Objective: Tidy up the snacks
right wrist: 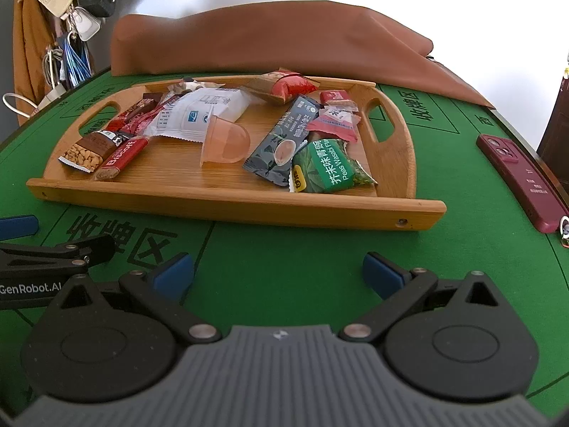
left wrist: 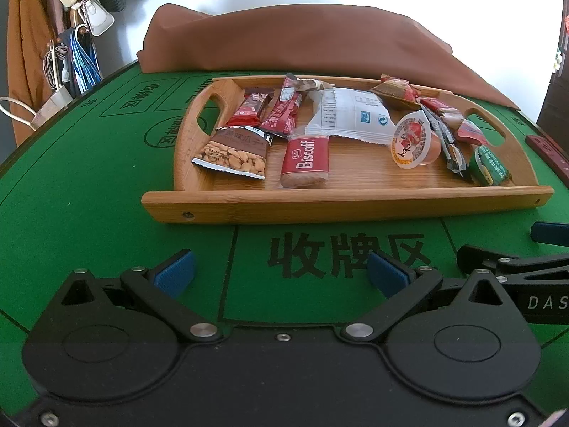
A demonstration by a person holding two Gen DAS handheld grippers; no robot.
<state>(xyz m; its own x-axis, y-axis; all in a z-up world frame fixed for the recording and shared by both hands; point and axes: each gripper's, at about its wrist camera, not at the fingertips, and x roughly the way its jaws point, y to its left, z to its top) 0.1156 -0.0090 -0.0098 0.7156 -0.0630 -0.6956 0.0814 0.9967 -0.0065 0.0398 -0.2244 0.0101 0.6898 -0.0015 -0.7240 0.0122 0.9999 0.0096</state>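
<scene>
A bamboo tray (left wrist: 320,206) (right wrist: 231,206) lies on the green table and holds several snacks: a sunflower-seed pack (left wrist: 234,153) (right wrist: 89,151), a red Biscoff biscuit (left wrist: 306,160) (right wrist: 121,158), a white packet (left wrist: 350,114) (right wrist: 202,114), a jelly cup (left wrist: 412,140) (right wrist: 224,142), a dark stick pack (right wrist: 281,142) and a green wasabi-peas pack (left wrist: 489,165) (right wrist: 327,167). My left gripper (left wrist: 281,272) is open and empty over the table in front of the tray. My right gripper (right wrist: 279,274) is open and empty, beside it.
A brown cloth-covered bundle (left wrist: 291,39) (right wrist: 270,39) sits behind the tray. A dark red phone (right wrist: 519,181) (left wrist: 547,153) lies right of the tray. Bags and a hat hang at the far left (left wrist: 67,10). The other gripper shows at each view's edge (left wrist: 515,267) (right wrist: 53,256).
</scene>
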